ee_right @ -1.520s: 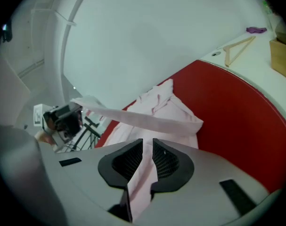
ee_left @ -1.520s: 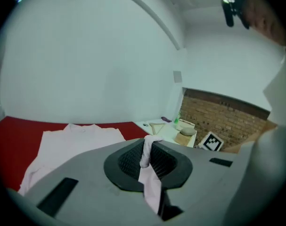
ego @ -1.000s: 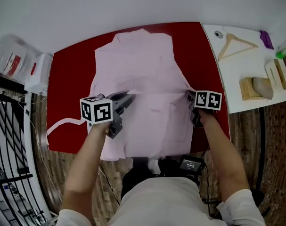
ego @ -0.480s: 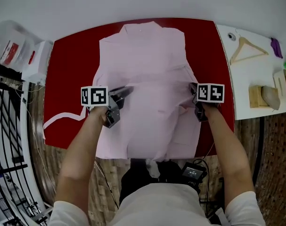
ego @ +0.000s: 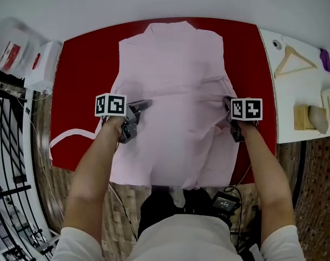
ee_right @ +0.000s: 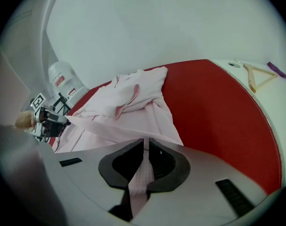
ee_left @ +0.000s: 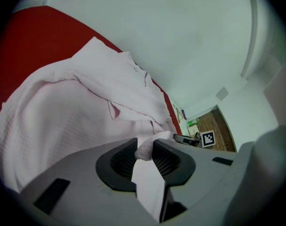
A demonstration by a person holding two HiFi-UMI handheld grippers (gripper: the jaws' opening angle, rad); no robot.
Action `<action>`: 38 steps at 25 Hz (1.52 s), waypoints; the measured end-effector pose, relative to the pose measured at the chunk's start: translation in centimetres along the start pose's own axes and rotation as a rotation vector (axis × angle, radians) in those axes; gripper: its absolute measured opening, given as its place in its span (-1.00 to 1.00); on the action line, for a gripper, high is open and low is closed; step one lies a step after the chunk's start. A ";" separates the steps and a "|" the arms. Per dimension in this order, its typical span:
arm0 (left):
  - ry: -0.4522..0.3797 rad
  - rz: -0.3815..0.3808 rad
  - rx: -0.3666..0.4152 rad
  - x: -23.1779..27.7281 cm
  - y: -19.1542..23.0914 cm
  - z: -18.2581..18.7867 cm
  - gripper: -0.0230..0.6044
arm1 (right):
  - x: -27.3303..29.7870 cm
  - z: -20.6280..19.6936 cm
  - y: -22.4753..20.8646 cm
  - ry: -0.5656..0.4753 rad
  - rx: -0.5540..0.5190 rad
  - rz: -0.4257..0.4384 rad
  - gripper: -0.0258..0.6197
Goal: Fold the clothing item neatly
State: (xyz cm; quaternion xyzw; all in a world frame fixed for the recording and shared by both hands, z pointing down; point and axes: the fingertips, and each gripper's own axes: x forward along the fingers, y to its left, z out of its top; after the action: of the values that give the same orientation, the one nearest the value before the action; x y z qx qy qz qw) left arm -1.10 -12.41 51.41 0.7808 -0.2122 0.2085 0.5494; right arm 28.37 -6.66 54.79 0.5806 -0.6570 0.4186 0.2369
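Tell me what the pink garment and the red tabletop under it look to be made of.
The pink garment: soft woven cloth, likely cotton, matte; a fine grid weave shows in the left gripper view, and it creases limply. The red tabletop: smooth, even, matte, no visible weave or wrinkles; perhaps painted or laminated board, possibly a taut cover.
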 end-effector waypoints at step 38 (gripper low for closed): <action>-0.407 0.015 0.423 -12.9 -8.5 -7.4 -0.69 | -9.6 -2.6 2.7 -0.254 0.076 0.083 -0.83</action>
State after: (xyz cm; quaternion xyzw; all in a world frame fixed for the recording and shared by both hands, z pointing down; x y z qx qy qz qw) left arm -7.60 -1.50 39.90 0.9022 -0.2756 0.0909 0.3191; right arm 27.35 0.83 47.77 0.6096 -0.6889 0.3758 0.1122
